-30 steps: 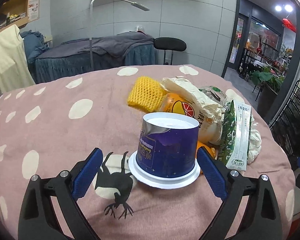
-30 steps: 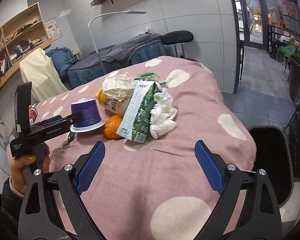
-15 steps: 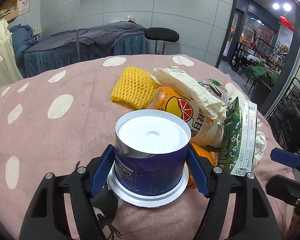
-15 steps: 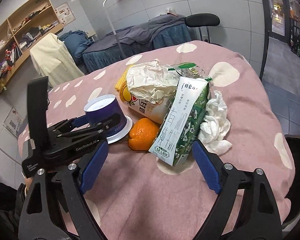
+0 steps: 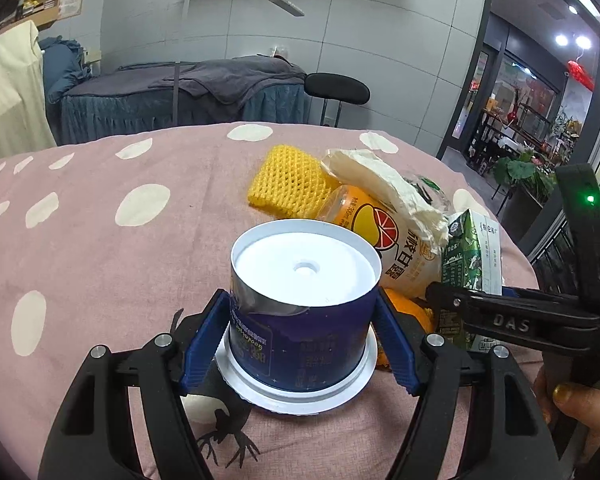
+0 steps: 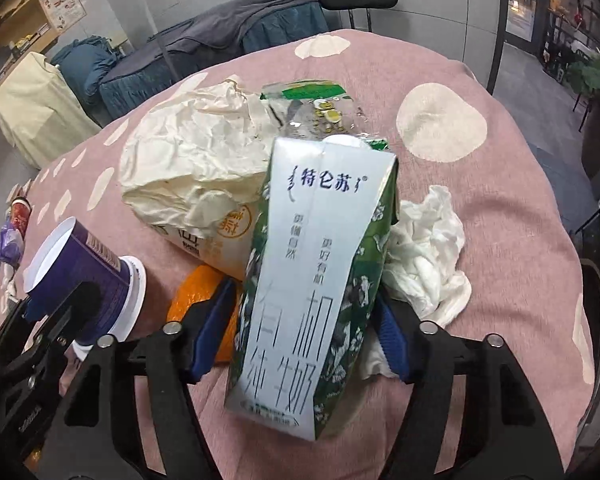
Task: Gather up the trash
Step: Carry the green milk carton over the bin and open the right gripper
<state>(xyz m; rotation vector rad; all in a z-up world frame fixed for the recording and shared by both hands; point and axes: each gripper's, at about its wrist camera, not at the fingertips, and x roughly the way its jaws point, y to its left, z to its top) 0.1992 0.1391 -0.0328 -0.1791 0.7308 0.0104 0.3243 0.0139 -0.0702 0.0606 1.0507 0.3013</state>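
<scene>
Item one: we hold the left gripper (image 5: 300, 340) closed on the purple cup (image 5: 302, 308), its blue pads pressed against the cup's two sides. The cup stands upside down, white rim flange on the pink spotted tablecloth (image 5: 100, 264), white base facing up, squarely between the fingers.

Item two: we hold the right gripper (image 6: 304, 340) closed on the green-and-white milk carton (image 6: 316, 280), one blue pad on each long side. The carton sits lengthwise between the fingers, its folded top pointing away from the camera.

Item three: an orange (image 6: 196, 304) lies just beside the carton's left side, touching the right gripper's left finger, between carton and cup.

Item four: an orange-printed bottle (image 5: 396, 248) lies on its side behind the cup, with crumpled cream paper (image 6: 192, 160) draped over it.

Item five: yellow foam netting (image 5: 288, 184) rests behind the bottle.

Item six: crumpled white tissue (image 6: 424, 256) lies against the carton's right side.

Item seven: a clear printed wrapper (image 6: 320, 108) sits beyond the carton's top.
</scene>
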